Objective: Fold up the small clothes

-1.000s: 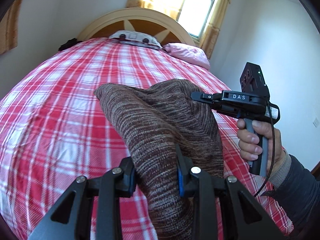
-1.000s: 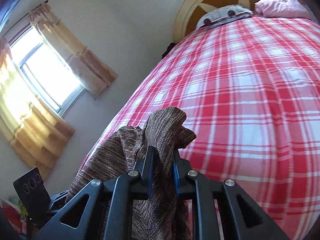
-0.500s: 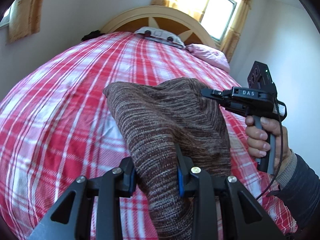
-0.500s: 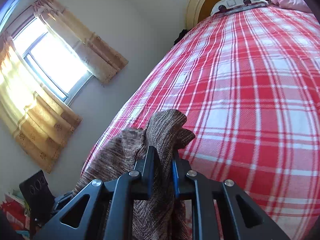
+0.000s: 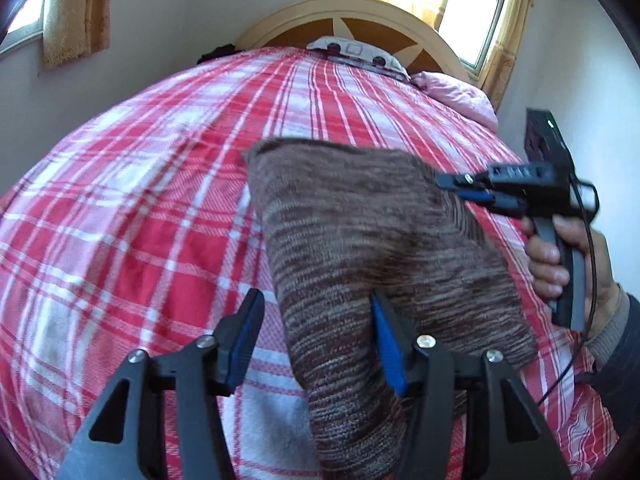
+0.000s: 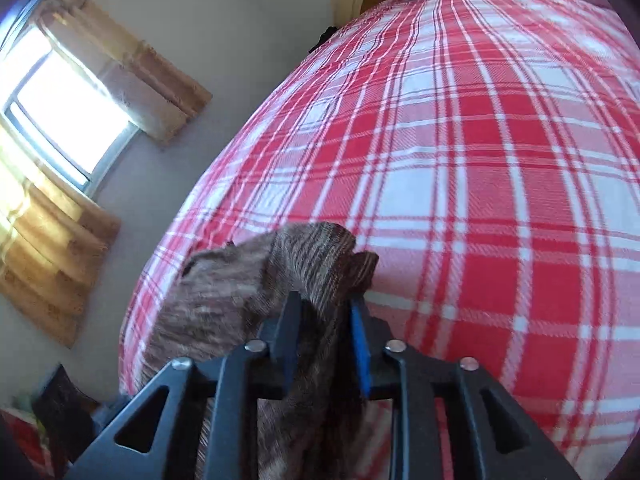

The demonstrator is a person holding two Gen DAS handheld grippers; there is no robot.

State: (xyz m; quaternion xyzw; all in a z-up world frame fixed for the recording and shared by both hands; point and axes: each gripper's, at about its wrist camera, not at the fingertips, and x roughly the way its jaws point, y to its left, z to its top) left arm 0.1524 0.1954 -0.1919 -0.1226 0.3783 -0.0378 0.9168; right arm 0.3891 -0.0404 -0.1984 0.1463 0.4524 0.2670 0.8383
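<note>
A brown striped knit garment (image 5: 360, 220) lies in a heap on the red plaid bedspread (image 5: 140, 220). My left gripper (image 5: 316, 324) has its jaws opening wide. The cloth's near end lies between them against the right pad, with a gap at the left pad. In the left wrist view, a person's hand (image 5: 552, 256) holds my right gripper (image 5: 456, 188) at the garment's right corner. In its own view my right gripper (image 6: 323, 316) has its jaws opening too, with a bunched fold of the garment (image 6: 224, 292) loose between them.
The bedspread (image 6: 480, 160) stretches on to a wooden headboard (image 5: 348, 16), with a patterned pillow (image 5: 352, 48) and a pink pillow (image 5: 460, 92). A curtained window (image 6: 60, 108) is in the wall left of the bed. The bed's left edge runs close to the garment.
Both grippers sank toward the bed with the garment, which now rests lower and flatter. The left jaws went from clamped on the cloth to wide apart. The right jaws widened a little.
</note>
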